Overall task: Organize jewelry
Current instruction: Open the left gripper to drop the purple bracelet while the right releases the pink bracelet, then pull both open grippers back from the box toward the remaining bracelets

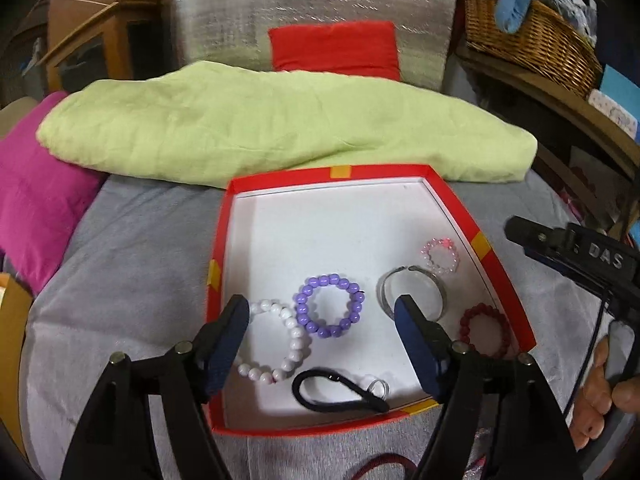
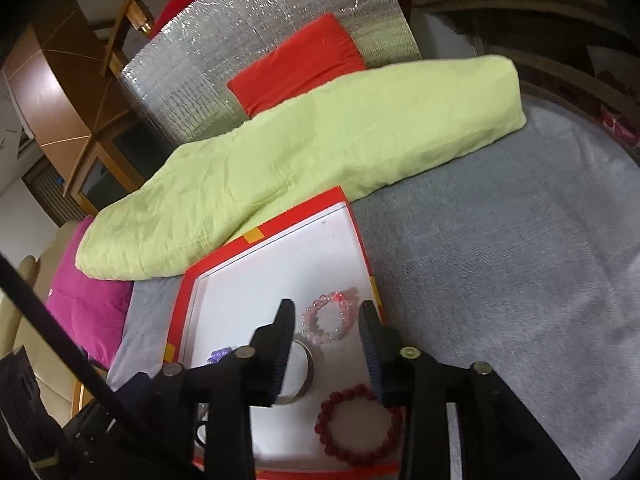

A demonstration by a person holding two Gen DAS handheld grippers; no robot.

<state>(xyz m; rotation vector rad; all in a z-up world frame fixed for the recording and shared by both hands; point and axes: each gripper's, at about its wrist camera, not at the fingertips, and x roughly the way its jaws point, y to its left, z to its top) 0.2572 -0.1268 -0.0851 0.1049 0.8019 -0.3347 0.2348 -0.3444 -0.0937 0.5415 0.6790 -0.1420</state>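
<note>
A red box (image 1: pixel 218 248) with a white floor lies on a grey blanket (image 1: pixel 120 280). In it lie a purple bead bracelet (image 1: pixel 329 306), a white bead bracelet (image 1: pixel 276 344), a silver bangle (image 1: pixel 412 290), a pink bead bracelet (image 1: pixel 440 256), a dark red bead bracelet (image 1: pixel 486 330), a black hair tie (image 1: pixel 340 394) and a small metal ring (image 1: pixel 378 386). My left gripper (image 1: pixel 322 320) is open and empty above the purple bracelet. My right gripper (image 2: pixel 328 320) is open and empty above the pink bracelet (image 2: pixel 328 320), near the bangle (image 2: pixel 306 376) and dark red bracelet (image 2: pixel 356 426). The right gripper also shows in the left wrist view (image 1: pixel 516 228).
A light green folded cloth (image 1: pixel 280 128) lies just behind the box. A magenta cushion (image 1: pixel 36 200) sits at the left, a red cushion (image 1: pixel 334 50) against a silver padded panel behind. A wicker basket (image 1: pixel 532 44) stands on a shelf at the right.
</note>
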